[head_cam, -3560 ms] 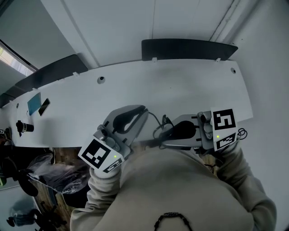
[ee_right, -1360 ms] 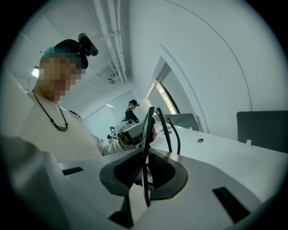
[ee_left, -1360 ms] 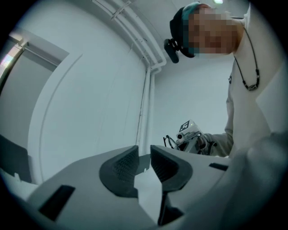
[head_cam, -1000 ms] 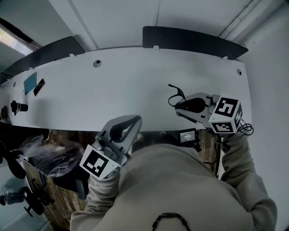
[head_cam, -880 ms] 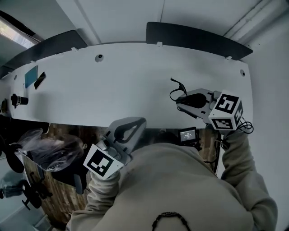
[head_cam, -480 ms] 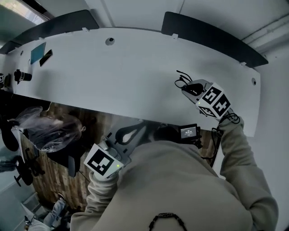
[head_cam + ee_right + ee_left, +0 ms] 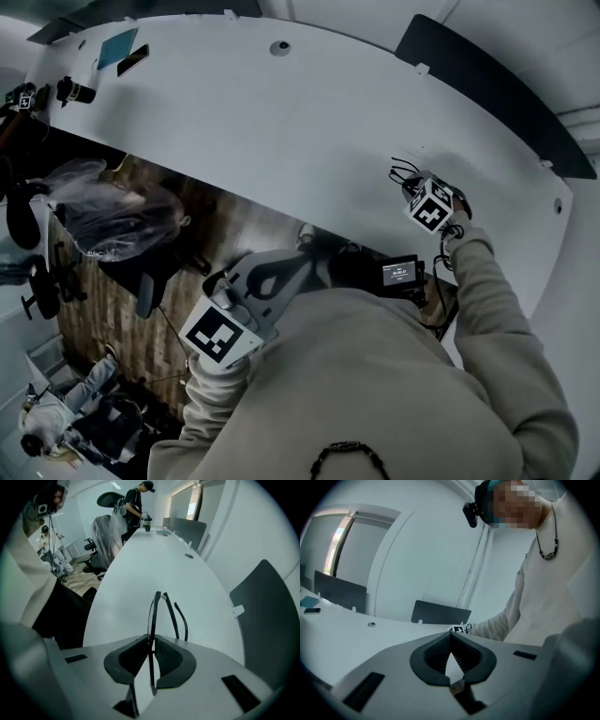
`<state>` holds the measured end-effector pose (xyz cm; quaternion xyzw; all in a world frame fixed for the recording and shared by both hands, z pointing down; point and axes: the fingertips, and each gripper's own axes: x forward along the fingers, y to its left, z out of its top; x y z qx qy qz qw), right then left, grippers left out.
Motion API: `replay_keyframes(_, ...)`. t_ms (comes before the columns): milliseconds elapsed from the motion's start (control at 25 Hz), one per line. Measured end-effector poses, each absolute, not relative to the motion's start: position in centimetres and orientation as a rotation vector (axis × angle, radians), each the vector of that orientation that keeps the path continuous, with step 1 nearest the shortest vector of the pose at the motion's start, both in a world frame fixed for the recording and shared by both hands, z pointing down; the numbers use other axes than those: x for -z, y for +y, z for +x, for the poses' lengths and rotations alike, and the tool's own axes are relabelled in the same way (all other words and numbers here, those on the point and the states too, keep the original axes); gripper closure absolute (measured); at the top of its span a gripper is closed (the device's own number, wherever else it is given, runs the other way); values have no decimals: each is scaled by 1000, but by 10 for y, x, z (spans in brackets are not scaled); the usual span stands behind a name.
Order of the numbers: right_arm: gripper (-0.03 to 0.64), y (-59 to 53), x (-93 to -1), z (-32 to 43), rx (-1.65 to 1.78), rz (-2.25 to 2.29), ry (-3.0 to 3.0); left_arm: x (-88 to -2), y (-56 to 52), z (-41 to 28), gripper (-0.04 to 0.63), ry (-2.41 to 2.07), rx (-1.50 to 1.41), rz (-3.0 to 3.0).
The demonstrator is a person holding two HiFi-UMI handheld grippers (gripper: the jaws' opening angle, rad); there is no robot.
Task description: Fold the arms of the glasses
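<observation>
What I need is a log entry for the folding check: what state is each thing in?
glasses, clamped by the frame, arms lying close to it, seemingly folded
right gripper, fingers shut on the glasses
left gripper, fingers shut, empty
small screen, lit
</observation>
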<state>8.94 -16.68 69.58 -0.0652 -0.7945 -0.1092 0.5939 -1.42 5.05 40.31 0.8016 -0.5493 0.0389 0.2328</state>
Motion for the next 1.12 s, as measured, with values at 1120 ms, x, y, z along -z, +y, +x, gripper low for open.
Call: replay_keyframes(1120,442,-140,-722,69,232,-279,-1860,-423,57,-14,591,-1450,-164,2230)
